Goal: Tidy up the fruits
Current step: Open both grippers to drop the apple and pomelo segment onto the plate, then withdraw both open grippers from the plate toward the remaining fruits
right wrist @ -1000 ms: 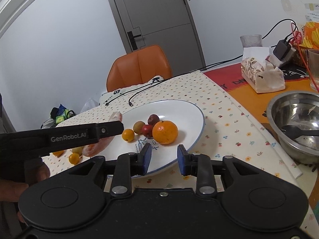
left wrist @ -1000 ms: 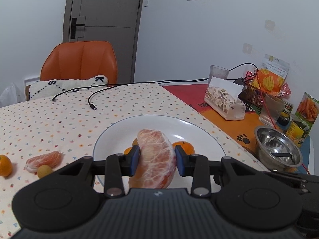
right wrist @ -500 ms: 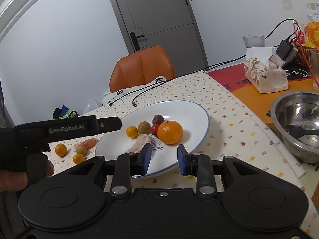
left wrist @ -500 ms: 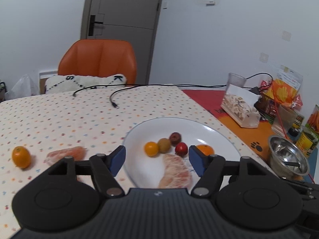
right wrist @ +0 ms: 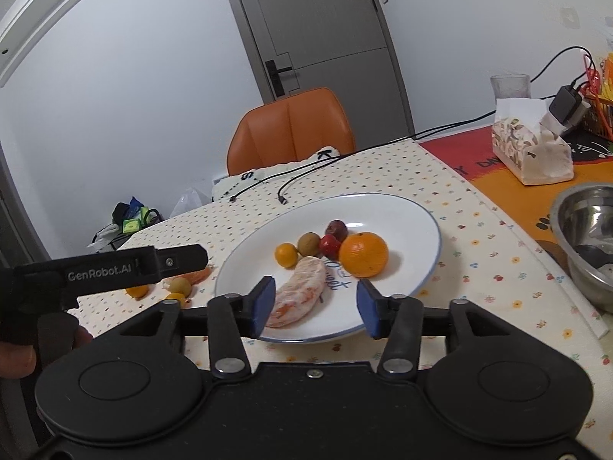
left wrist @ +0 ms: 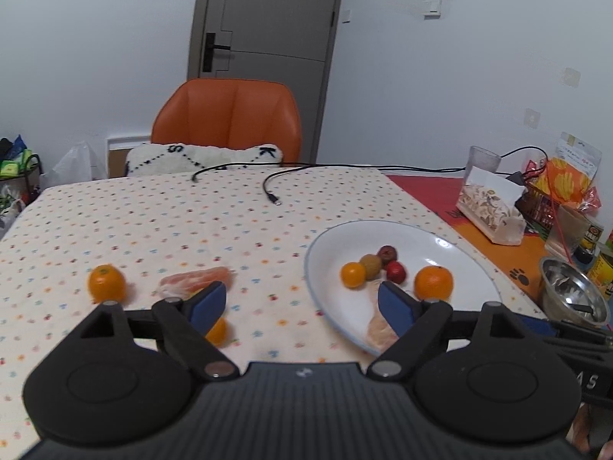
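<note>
My left gripper hangs wide open over the table; right gripper open too. Peeled segment beside my jaws looks soft, so squeezing could tear it.

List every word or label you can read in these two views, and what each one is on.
"GenRobot.AI": side of the left gripper.
"S" and "K": white cushion on the chair.
"AS": black body at the left view's lower right edge.
Blue writing on the plate: partly covered, unreadable.
Snack bags, can, orange mat lettering: too blurred or cut off.
</note>
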`<state>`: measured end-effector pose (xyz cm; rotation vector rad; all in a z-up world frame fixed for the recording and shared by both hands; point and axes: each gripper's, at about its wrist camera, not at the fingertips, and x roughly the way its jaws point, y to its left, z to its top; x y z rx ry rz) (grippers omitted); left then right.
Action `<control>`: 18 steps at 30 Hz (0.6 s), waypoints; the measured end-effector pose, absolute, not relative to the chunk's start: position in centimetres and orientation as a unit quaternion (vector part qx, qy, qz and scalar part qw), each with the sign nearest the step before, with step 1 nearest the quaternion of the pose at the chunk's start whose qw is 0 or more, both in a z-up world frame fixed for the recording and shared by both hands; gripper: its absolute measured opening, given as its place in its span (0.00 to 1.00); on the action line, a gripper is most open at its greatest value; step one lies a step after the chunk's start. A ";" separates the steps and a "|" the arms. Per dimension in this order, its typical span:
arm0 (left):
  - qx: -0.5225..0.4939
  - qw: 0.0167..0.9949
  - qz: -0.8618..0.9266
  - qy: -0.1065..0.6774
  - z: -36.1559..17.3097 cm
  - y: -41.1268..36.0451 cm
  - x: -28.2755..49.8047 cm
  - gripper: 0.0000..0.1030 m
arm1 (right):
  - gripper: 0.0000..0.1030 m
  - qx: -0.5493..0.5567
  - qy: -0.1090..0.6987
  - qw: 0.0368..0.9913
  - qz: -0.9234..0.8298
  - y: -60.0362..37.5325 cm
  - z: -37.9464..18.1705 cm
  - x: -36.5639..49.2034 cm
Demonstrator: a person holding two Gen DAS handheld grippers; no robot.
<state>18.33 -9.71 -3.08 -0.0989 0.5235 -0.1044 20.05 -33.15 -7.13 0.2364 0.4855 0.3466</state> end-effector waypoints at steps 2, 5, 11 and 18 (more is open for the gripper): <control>-0.051 0.964 -0.043 0.256 -3.1 -9.1 17.9 0.89 | 0.51 0.116 0.239 0.948 0.174 -32.8 -7.0 19.9; -0.045 0.966 -0.026 0.254 -3.1 -8.3 17.3 0.90 | 0.60 0.117 0.238 0.947 0.181 -32.3 -6.9 19.8; -0.044 0.966 -0.017 0.253 -3.0 -6.9 16.2 0.91 | 0.78 0.124 0.233 0.946 0.191 -31.5 -6.7 19.4; -0.047 0.967 -0.003 0.252 -2.7 -5.3 15.0 0.91 | 0.97 0.133 0.222 0.944 0.203 -30.8 -6.3 19.1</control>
